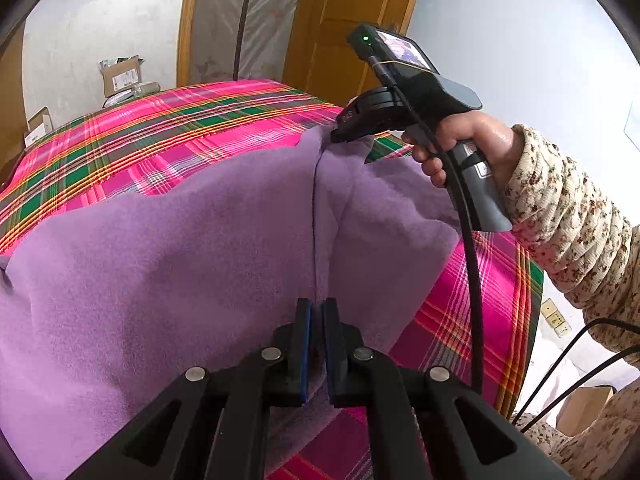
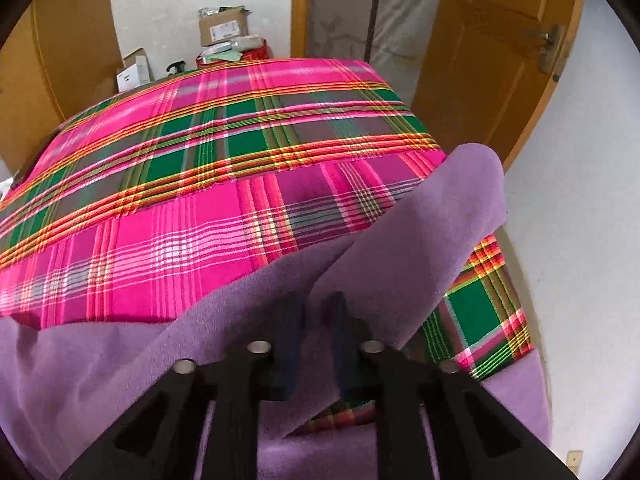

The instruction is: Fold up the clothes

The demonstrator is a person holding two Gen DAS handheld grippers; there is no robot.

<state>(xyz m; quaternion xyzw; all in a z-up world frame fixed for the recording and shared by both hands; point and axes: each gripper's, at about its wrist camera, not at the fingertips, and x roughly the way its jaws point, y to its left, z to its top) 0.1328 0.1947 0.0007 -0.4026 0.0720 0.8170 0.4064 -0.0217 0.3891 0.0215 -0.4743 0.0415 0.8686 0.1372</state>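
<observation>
Purple fleece garment (image 1: 160, 260) spread over a pink, green and orange plaid cloth (image 1: 168, 128) that covers the surface; whether that is a bed or a worktop can't be told. The garment fills the near half of the left wrist view, with a long crease running away from the camera up its middle.

Left gripper (image 1: 317, 308): black fingers with blue pads nearly together, clenched on a ridge of the purple fleece at the near end of that crease.

Right gripper (image 1: 340, 134): seen from the left camera at the far end of the crease, tip down on the fleece edge, held by a hand (image 1: 468, 140) in a cream floral knit sleeve (image 1: 560, 208). In its own view the right gripper (image 2: 316, 312) is blurred; fingers pinched close with a fold of fleece between them, and a flap of the garment (image 2: 440, 220) lifted up to the right.

Behind: orange wooden door (image 2: 500, 60), cardboard boxes (image 2: 224, 26) against a white wall. Black cable (image 1: 468, 240) hangs from the right gripper.
</observation>
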